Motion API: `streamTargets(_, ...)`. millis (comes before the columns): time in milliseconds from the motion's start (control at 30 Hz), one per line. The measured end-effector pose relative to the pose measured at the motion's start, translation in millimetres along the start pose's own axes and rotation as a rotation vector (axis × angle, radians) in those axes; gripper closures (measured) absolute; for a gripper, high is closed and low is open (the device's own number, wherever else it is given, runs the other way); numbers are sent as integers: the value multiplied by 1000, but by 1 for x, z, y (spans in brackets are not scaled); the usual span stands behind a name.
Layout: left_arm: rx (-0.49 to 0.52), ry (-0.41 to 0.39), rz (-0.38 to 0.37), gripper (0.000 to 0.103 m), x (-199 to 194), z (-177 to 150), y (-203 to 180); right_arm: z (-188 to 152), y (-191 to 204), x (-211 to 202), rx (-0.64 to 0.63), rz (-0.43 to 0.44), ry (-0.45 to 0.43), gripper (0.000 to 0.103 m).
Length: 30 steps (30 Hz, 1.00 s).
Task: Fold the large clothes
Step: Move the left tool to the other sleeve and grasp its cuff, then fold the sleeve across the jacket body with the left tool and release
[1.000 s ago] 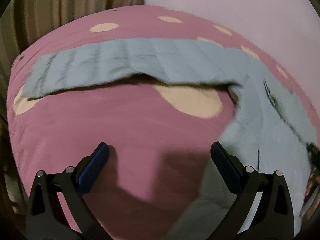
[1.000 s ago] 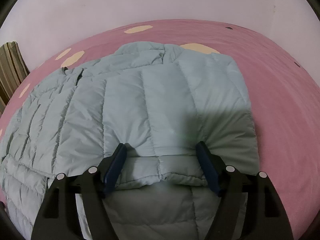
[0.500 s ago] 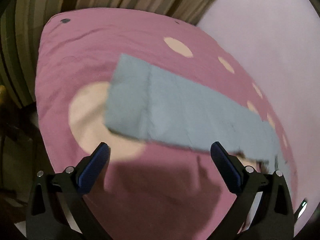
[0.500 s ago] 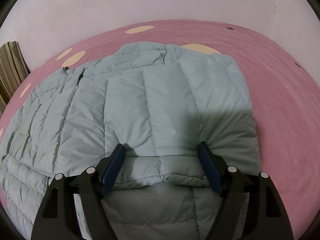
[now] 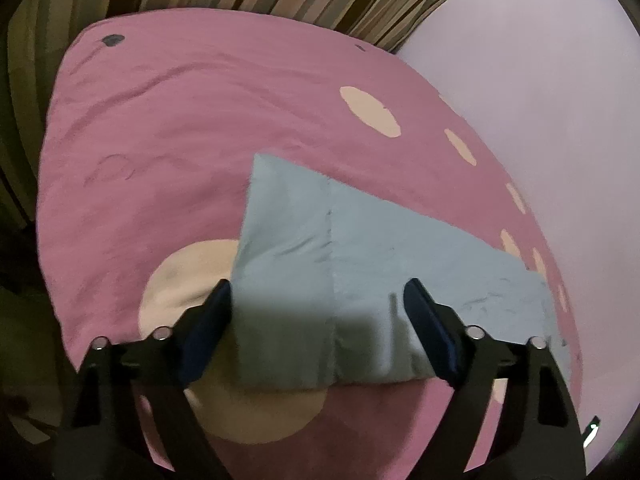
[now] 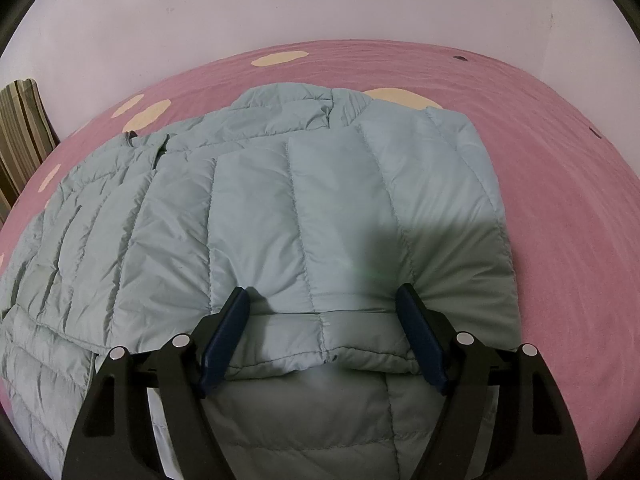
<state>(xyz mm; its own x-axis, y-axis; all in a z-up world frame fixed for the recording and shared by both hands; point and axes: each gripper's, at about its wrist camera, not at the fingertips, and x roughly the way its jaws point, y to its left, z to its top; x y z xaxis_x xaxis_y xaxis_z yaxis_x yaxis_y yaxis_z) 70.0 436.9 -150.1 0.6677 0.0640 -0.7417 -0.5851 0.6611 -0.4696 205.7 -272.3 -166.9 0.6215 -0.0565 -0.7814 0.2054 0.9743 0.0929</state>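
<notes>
Seeing, through the left wrist, the left gripper (image 5: pixel 318 312) spreading wide around the end of a pale blue sleeve (image 5: pixel 360 264) lying on the pink spotted bedspread (image 5: pixel 160 140), and, through the right wrist, the right gripper (image 6: pixel 324 324) likewise gaping astride a folded edge of the quilted jacket (image 6: pixel 280 208) sprawling across that bedspread (image 6: pixel 560 160).

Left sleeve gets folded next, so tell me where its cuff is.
In the left wrist view the cuff lies low and central on the pink bedspread, between the open left tool fingers, partly covering a cream spot.
</notes>
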Motion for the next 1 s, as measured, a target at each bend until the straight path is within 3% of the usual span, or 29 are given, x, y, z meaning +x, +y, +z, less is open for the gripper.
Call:
streamTargets(33,2,6,-7,34,1,0,-1,0,0,0,0,0,0,28)
streamTargets(233,5,11,-21,38,4,2,-3,-1,-1,0,-1,0,0,28)
streamTargets(467,59,-9,-44,88,9,3,-15,-1,-2,-1,0,0,0,28)
streamTargets(700,121,-56,-92,95,-2,3,-51,-2,-2,-1,1,2,-1,28)
streamTargets(1000,292,-42,-281,97,-6,-13,-175,-2,-2,-1,2,3,-1,28)
